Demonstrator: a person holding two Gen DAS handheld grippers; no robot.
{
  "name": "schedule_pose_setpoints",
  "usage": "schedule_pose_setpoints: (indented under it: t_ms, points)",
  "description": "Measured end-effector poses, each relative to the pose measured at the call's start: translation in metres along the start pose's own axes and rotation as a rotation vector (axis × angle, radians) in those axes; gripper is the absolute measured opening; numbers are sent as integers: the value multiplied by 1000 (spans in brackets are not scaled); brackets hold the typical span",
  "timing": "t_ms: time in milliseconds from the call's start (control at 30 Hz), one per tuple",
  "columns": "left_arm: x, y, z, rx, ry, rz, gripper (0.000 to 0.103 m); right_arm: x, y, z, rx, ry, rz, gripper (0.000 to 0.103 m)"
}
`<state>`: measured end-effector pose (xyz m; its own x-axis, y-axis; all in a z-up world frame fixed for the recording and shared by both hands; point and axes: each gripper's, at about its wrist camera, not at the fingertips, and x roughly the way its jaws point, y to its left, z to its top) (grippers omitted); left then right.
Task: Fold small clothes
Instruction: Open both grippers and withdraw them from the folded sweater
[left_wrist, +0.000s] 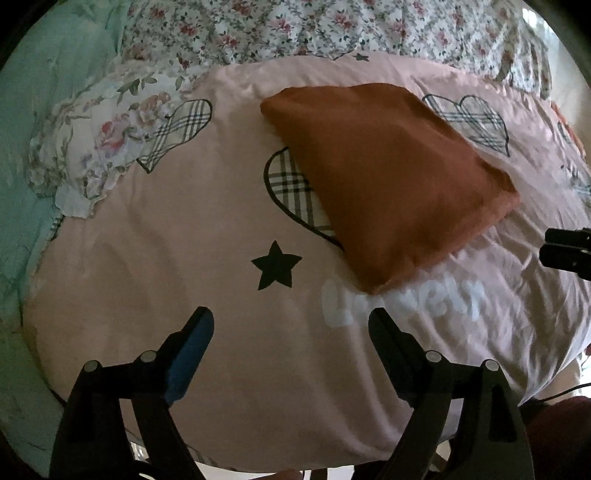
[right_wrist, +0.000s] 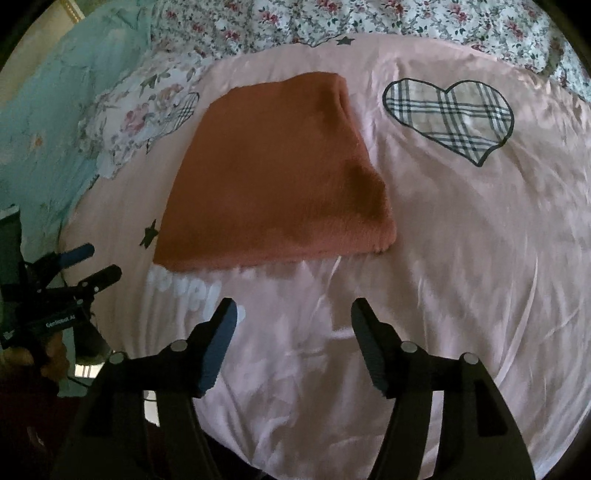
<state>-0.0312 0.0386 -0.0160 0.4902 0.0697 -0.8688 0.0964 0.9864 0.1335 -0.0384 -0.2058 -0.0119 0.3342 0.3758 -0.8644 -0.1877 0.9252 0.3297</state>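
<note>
A rust-orange folded garment (left_wrist: 388, 177) (right_wrist: 277, 177) lies flat on the pink bedcover (left_wrist: 184, 277) (right_wrist: 461, 240). My left gripper (left_wrist: 291, 325) hovers over the cover, short of the garment's near corner, its jaws open with nothing between them. My right gripper (right_wrist: 293, 314) hangs above the cover just in front of the garment's near edge, also open and empty. The right gripper's fingers (left_wrist: 565, 251) show at the right edge of the left wrist view. In the right wrist view the left gripper (right_wrist: 88, 264) appears at the far left, held by a hand.
A floral quilt (left_wrist: 295, 26) (right_wrist: 369, 18) lies bunched along the far side of the bed. A floral frilled pillow (left_wrist: 107, 140) (right_wrist: 140, 118) and pale green bedding (left_wrist: 37, 147) (right_wrist: 55, 110) sit to the left. The bed's near edge (left_wrist: 258, 458) runs below the left gripper.
</note>
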Motion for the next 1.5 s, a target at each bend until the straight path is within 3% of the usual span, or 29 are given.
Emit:
schedule_pose_setpoints:
  t_ms: [133, 500, 867, 1500]
  points:
    - [4, -6, 5, 9, 6, -7, 86, 2, 3, -2, -21, -3, -13, 77]
    - [12, -12, 44, 4, 10, -2, 88, 10, 6, 26, -68, -26, -22, 85]
    - [26, -20, 73, 17, 38, 72, 89, 16, 6, 63, -72, -34, -9, 88]
    - [31, -21, 98, -21, 23, 30, 92, 23, 8, 91, -99, -32, 27, 89]
